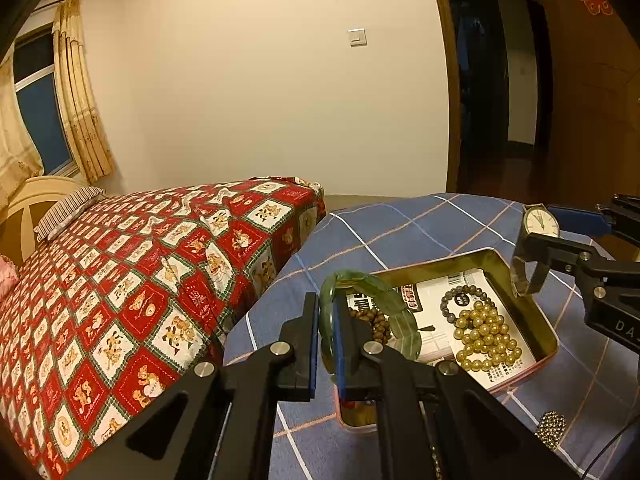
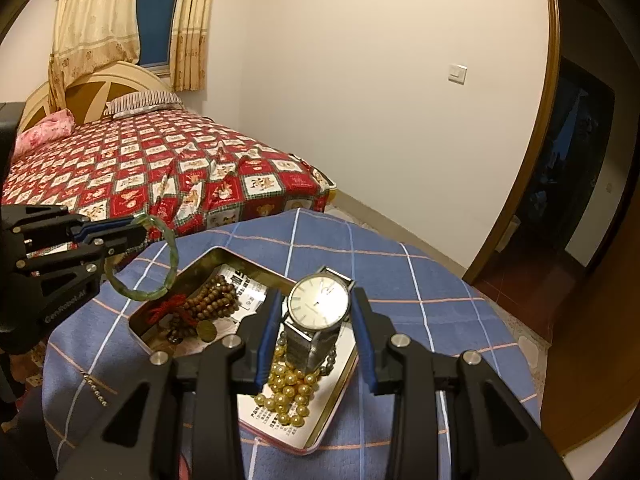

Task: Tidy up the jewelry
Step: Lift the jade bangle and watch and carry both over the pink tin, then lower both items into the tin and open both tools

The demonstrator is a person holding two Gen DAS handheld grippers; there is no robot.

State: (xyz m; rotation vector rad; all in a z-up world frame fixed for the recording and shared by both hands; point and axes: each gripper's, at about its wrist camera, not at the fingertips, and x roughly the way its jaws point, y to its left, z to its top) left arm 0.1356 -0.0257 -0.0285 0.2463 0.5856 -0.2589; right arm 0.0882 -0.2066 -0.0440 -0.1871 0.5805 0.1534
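My left gripper (image 1: pixel 326 312) is shut on a green jade bangle (image 1: pixel 368 292), which hangs over the left end of an open tin box (image 1: pixel 540 320). In the right wrist view the left gripper (image 2: pixel 138 229) holds the bangle (image 2: pixel 140 294) above the tin's (image 2: pixel 180 276) far corner. My right gripper (image 2: pixel 317 296) is shut on a silver wristwatch (image 2: pixel 319 300) with a mesh band, held upright over the tin. From the left wrist view the watch (image 1: pixel 541 222) is clear of the rim. Gold pearl beads (image 2: pixel 288 396), brown wooden beads (image 2: pixel 212 300) and a grey bead bracelet (image 1: pixel 464 300) lie inside.
The tin sits on a round table under a blue plaid cloth (image 2: pixel 400 280). A small chain (image 2: pixel 96 390) and a dark bead cluster (image 1: pixel 552 428) lie on the cloth near the front. A bed with a red patterned cover (image 1: pixel 120 280) stands close on the left.
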